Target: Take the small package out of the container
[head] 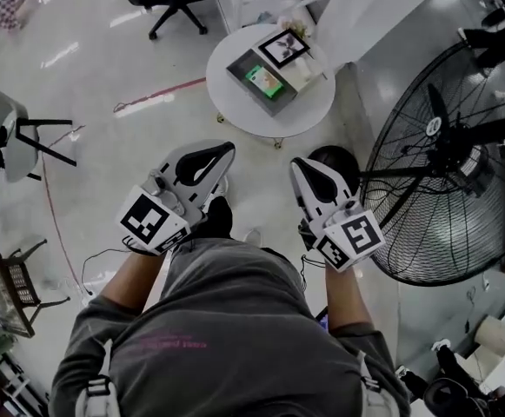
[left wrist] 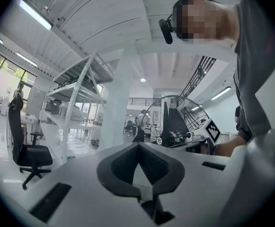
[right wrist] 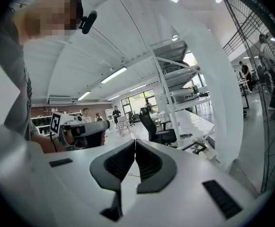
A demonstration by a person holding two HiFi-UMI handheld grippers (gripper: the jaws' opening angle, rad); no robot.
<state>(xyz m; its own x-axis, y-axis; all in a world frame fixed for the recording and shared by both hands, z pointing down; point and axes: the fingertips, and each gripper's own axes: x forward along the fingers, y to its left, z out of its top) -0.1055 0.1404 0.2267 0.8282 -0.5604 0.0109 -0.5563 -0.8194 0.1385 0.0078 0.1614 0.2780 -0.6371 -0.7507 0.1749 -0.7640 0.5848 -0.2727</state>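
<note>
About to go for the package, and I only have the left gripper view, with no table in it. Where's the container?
Observer: The head view shows a grey container on a round white table, straight ahead.
Operator: Anything in it?
Observer: A small green package lies inside.
Operator: And the other side?
Observer: The right gripper has its jaws shut, nothing between them.

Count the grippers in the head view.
2: the left gripper is left of centre and the right gripper right of centre, both shut and empty. None seems hidden.
</note>
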